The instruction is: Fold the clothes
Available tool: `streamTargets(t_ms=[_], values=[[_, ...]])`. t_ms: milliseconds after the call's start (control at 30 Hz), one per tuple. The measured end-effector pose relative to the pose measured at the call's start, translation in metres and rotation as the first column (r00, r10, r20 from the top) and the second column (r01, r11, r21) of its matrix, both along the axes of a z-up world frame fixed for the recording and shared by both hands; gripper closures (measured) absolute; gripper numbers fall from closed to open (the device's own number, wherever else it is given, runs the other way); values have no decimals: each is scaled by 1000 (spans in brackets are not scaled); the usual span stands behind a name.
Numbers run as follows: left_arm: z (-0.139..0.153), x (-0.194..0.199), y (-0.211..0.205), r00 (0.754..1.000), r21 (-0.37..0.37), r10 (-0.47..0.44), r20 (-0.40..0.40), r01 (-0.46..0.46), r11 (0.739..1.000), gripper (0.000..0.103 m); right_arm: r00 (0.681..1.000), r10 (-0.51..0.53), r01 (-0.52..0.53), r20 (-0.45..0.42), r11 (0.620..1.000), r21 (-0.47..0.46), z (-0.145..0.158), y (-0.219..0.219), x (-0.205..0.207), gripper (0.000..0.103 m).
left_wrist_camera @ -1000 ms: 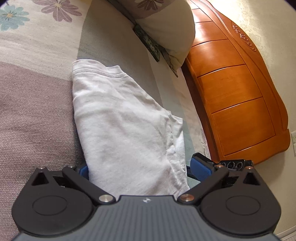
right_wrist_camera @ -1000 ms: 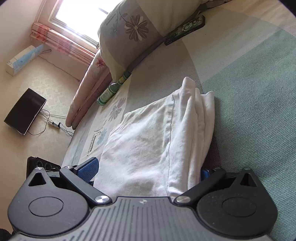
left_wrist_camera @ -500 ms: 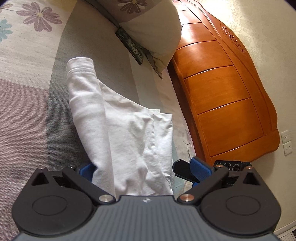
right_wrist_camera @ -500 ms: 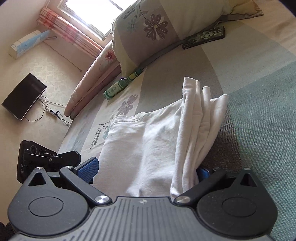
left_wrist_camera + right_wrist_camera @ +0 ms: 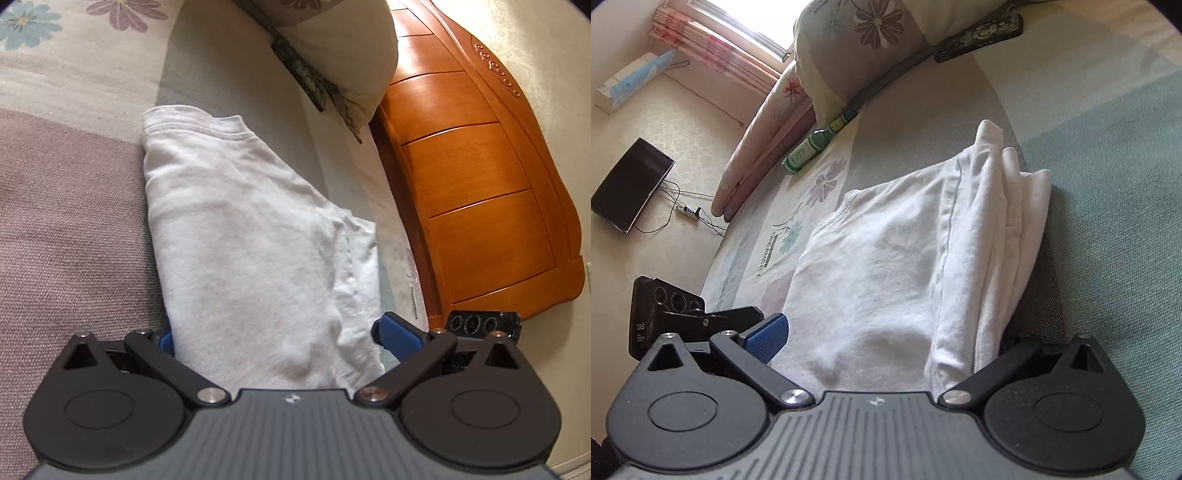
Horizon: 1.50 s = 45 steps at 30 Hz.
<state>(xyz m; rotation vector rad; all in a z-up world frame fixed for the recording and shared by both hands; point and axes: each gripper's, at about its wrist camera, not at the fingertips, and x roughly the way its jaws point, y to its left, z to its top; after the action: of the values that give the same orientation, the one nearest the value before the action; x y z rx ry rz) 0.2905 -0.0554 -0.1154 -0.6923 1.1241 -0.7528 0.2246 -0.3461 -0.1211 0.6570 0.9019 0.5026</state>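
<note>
Garment: a white garment (image 5: 251, 251) lies folded in a layered bundle on the bed (image 5: 66, 229), running straight ahead from both cameras, its near end between each tool's fingers.
Left hand-held gripper (image 5: 275, 336): jaws spread wide, one blue pad at each side of the cloth's near end; the pads flank the fabric and do not pinch it.
Right hand-held gripper (image 5: 886, 339): also spread; its blue pad shows at the left of the cloth, while the other finger is hidden under the stacked folds to the right.
Why so placed: in my judgement both tools straddle the same near end so the bundle can be taken or let go evenly, without twisting the layers.
Folds: several edges (image 5: 1012, 206) stack ahead and to the right of the right tool, so the garment is already doubled over more than once.
Stage: this fits either a fold just laid down or one about to be lifted; the views do not settle which.
Surroundings: a pillow (image 5: 343, 59) and wooden headboard (image 5: 476, 177) lie ahead-right of the left tool; a green bottle (image 5: 812, 147) lies ahead-left of the right tool.
</note>
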Motion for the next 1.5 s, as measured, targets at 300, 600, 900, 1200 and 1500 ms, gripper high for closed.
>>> streamTargets(t_ms=[300,600,900,1200,1500], values=[[15,5,-13,999,-64,-30,10,31,998,2,999,23,-23,48,1000,-5,22,5,-6,0],[35,-2,-20,997,-55,-40,67,43,998,2,994,36,-33,107,999,-33,42,2,-12,0],[54,0,-53,991,-67,-82,107,89,994,2,985,20,-4,174,996,-90,63,-25,-23,0],[62,16,-144,966,-88,-217,141,230,969,2,981,-12,51,196,979,-198,81,-109,-20,0],[56,43,-265,936,-109,-321,142,337,935,2,979,-47,111,200,939,-325,98,-209,-8,0]])
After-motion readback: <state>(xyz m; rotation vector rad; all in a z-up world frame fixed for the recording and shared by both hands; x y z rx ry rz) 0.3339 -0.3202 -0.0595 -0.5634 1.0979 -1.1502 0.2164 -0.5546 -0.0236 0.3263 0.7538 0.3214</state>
